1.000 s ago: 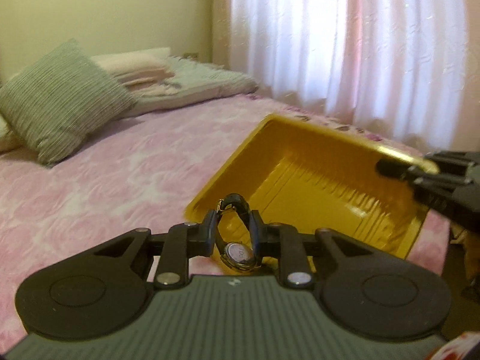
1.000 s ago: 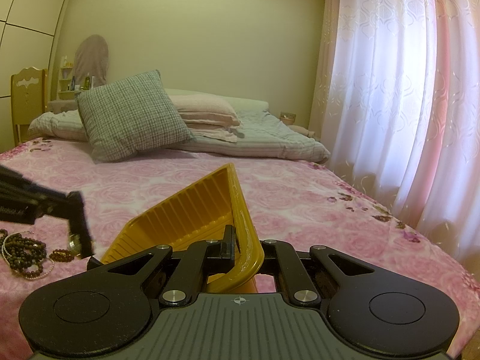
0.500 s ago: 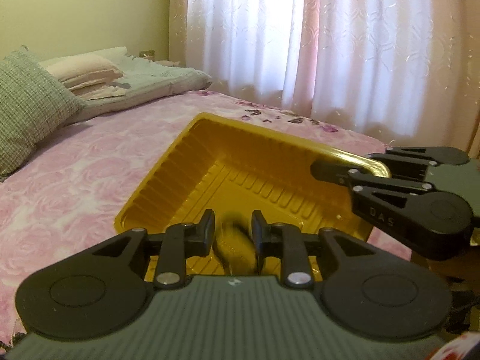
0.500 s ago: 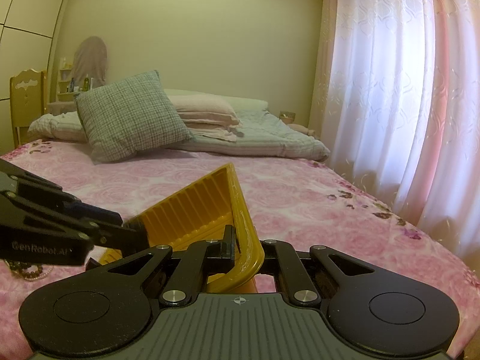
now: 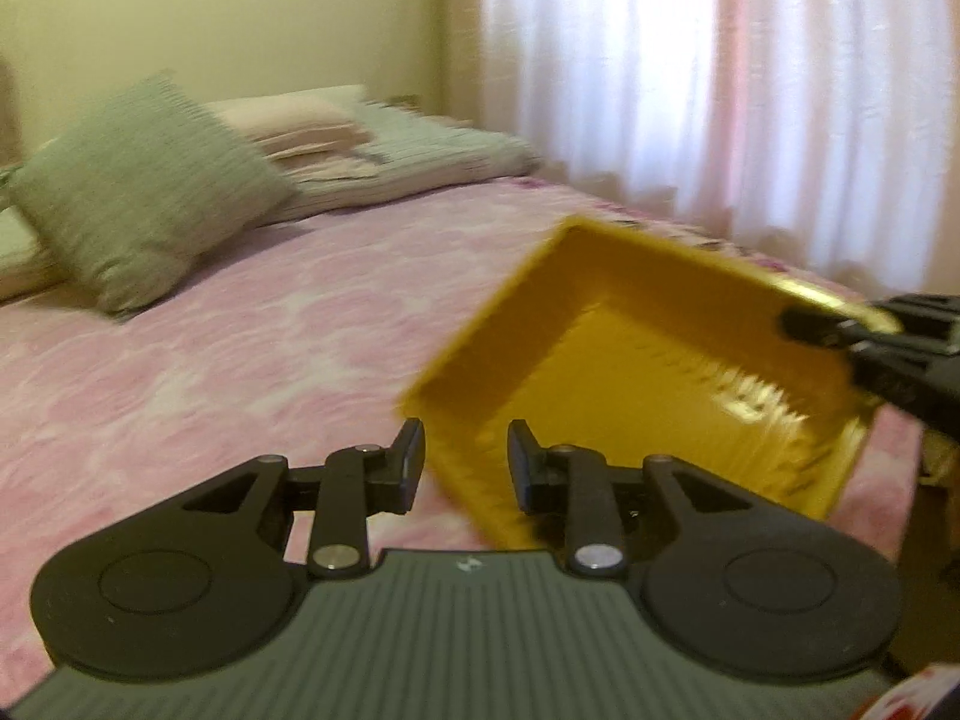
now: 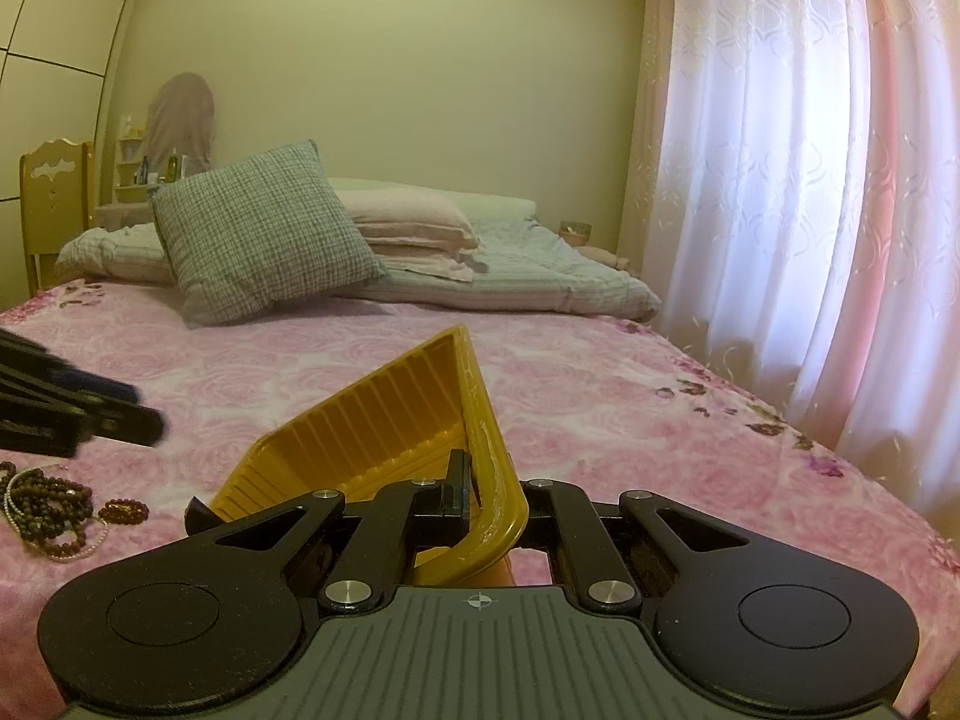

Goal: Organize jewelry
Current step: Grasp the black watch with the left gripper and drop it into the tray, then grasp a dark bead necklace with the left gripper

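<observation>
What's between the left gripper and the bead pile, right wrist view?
Only bare pink bedspread between the left gripper and the beads.

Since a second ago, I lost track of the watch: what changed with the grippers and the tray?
The left gripper let go of the wristwatch over the yellow tray and now stands open and empty, drawn back toward the tray's near corner. The watch is not visible now. The right gripper stays clamped on the tilted tray's rim; the bead necklaces lie unmoved.
</observation>
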Demonstrator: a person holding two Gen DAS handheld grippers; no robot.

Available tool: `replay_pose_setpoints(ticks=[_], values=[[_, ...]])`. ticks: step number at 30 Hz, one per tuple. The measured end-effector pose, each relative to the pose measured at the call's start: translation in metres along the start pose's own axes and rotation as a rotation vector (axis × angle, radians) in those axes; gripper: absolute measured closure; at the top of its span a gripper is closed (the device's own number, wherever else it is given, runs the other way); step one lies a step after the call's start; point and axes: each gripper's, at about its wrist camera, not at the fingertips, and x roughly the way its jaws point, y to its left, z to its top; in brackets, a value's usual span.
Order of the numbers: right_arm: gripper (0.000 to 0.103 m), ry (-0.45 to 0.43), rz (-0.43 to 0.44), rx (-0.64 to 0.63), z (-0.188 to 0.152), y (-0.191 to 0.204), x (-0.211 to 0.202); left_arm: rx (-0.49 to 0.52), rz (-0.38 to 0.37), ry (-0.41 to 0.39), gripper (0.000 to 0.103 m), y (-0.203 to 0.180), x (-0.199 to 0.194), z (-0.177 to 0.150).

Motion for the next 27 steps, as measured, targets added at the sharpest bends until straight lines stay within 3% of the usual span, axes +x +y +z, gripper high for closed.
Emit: replay_pose_setpoints(ticks=[13,27], values=[[0.096,0.0,0.003,-0.002,-0.001,0.001,0.0,-0.126,0.2,0.093,0.075,0.076,-0.027,-0.053],[0.096,0.004,0.0,0.006,-0.003,0.001,0.001,-0.185,0.296,0.148,0.073,0.116,-0.047,-0.086]])
